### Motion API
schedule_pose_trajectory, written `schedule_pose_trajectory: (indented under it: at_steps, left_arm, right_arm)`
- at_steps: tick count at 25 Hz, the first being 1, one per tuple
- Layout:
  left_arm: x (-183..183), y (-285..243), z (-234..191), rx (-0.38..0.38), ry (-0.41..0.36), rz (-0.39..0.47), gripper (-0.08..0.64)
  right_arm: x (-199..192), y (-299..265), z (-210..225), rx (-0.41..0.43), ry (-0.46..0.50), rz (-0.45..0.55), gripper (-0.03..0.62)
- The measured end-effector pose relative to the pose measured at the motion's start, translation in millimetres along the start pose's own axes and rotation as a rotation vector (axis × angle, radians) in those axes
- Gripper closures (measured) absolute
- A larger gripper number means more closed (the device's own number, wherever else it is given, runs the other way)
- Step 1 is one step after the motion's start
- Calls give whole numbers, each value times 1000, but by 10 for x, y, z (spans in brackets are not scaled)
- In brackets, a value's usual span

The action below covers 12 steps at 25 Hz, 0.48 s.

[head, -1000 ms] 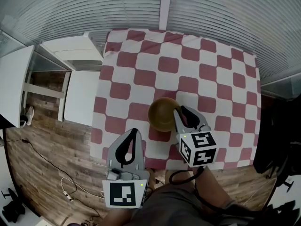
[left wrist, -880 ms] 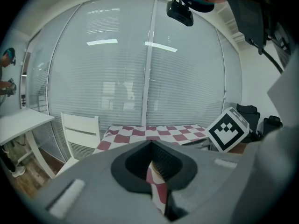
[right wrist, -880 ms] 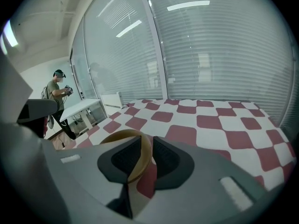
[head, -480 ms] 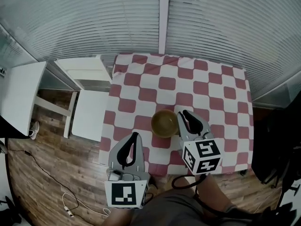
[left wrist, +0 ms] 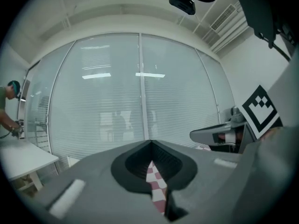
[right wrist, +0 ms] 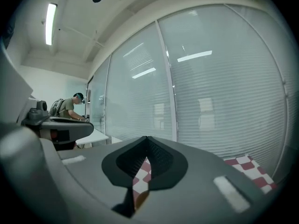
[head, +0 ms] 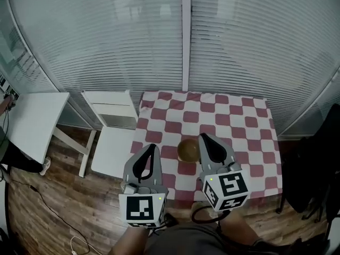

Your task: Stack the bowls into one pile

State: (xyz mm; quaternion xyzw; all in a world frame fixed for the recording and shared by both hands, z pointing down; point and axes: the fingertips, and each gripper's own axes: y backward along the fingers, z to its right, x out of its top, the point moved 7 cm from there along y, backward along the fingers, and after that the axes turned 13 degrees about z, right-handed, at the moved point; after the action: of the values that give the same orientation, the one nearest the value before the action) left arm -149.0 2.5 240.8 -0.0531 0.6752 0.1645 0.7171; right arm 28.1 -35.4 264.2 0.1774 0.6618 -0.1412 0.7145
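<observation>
A brown bowl pile (head: 188, 150) sits on the red-and-white checked table (head: 234, 121), near its front edge. My left gripper (head: 151, 148) is held up to the left of it, over the table's front-left corner, shut with nothing in it. My right gripper (head: 203, 137) is just right of the pile, raised, also shut and empty. In the left gripper view the shut jaws meet at the tip of my left gripper (left wrist: 150, 143), and the checked cloth (left wrist: 156, 188) shows through the gap. In the right gripper view my right gripper (right wrist: 147, 139) is shut, with a sliver of the bowl (right wrist: 140, 197) below.
A white chair (head: 114, 137) stands against the table's left side, and a white table (head: 32, 124) further left. A glass wall with blinds (head: 180, 36) runs behind. A dark object (head: 313, 169) stands on the wooden floor at the right. A person (right wrist: 70, 107) works in the distance.
The view has pulled back and up, so the table and bowl look smaller. Both grippers have lifted; the right one has come away from the bowl's rim. Both stay shut.
</observation>
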Motion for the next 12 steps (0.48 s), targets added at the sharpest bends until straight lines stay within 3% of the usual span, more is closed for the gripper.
schedule_pose_trajectory:
  at_steps: [6, 12]
  left_arm:
    - [261, 117, -167, 35, -54, 57, 560]
    - [325, 143, -166, 39, -61, 83, 560]
  right_arm:
    - [226, 192, -78, -23, 47, 63, 566]
    - [308, 268, -50, -29, 65, 84, 568]
